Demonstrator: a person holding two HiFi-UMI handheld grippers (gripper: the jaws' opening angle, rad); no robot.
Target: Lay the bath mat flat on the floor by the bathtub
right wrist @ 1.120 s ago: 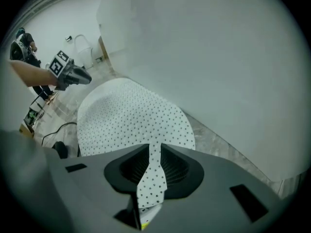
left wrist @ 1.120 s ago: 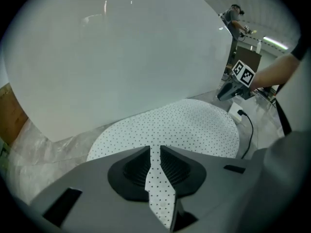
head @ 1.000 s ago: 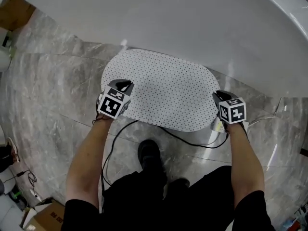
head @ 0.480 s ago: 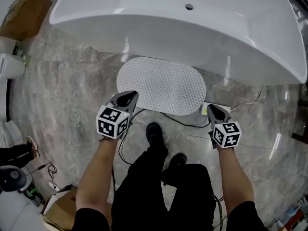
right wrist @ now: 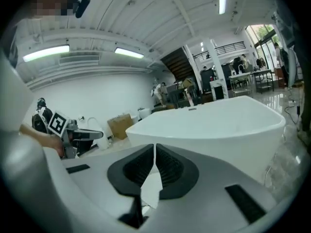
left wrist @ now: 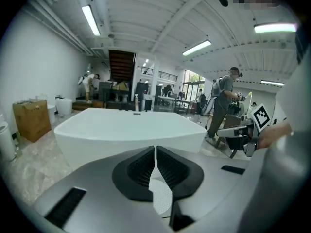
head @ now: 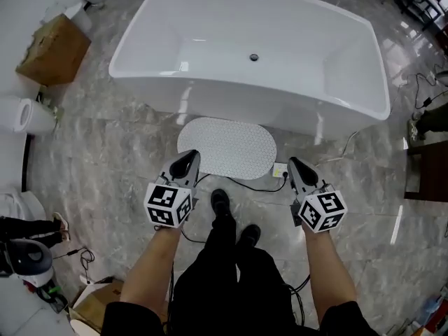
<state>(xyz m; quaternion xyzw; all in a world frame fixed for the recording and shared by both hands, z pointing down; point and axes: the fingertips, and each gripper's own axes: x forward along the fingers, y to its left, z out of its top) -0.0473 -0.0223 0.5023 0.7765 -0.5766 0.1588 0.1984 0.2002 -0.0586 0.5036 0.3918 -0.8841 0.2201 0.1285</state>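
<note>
In the head view the bath mat point(head: 227, 148) lies spread out on the floor point(head: 112, 152) just in front of the bathtub point(head: 231, 102), its far edge close against the tub's front wall, and its surface looks smooth, with no fold or curled edge that shows. The left gripper point(head: 188, 158) and right gripper point(head: 295, 165) hang on the side of the mat away from the bathtub, one towards each end, and neither touches it. A cable point(head: 255, 185) runs across the floor along the mat's near edge, and the person's shoes point(head: 221, 203) stand farther from the bathtub than that. In the left gripper view the jaws are clenched together with nothing between them; the bathtub rises beyond them and a patch of dotted mat shows low down past the jaws. In the right gripper view the jaws are likewise pressed together and empty, with the bathtub ahead. Judging by this, the mat is already laid as asked and nothing plainly remains to be done.
</note>
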